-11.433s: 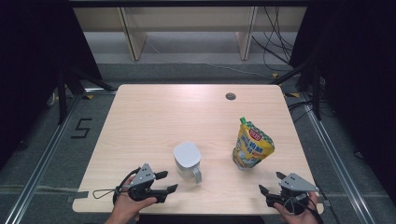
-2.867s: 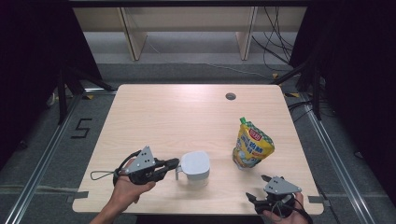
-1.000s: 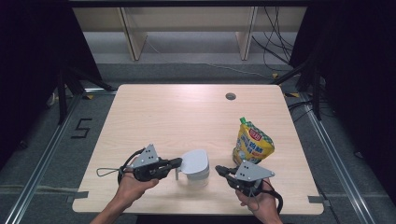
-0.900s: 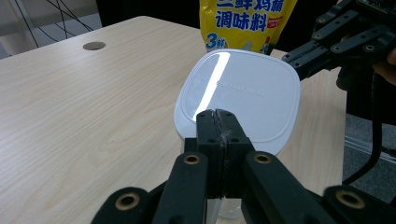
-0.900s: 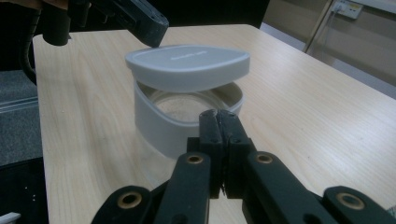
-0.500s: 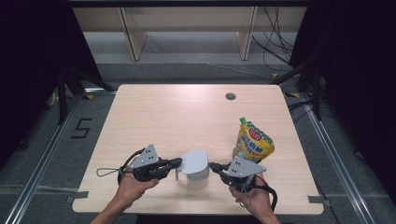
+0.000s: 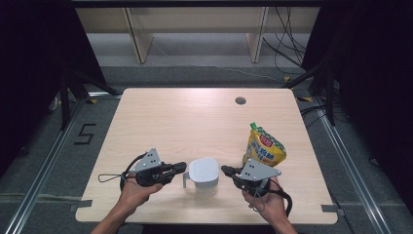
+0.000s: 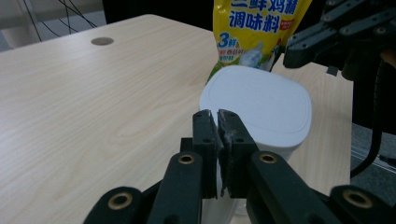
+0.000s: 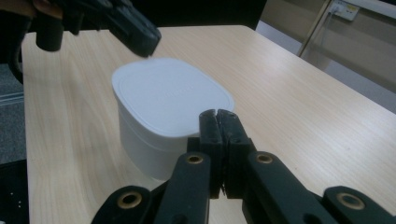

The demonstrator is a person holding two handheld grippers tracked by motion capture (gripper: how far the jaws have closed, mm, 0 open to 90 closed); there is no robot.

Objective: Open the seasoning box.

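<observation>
White jug (image 7: 203, 171): stands upside down on the counter (image 7: 195, 117) near its front edge, flat base upward, handle on the side toward my left hand. It sits between my two tongs.

Left tongs (image 7: 182, 166): held level, tips just beside the jug's handle side. In the left gripper view (image 8: 217, 116) the jaws have just been easing apart, a thin slit between them with nothing in it, all but closed; whether they touch the jug I cannot tell.

Right tongs (image 7: 225, 169): held level, tips pointing at the jug's other side, near it. In the right gripper view (image 9: 218, 114) the jaws are closed together, empty.

Yellow seasoning pouch (image 7: 263, 146): stands upright behind my right tongs, apart from the jug.
</observation>
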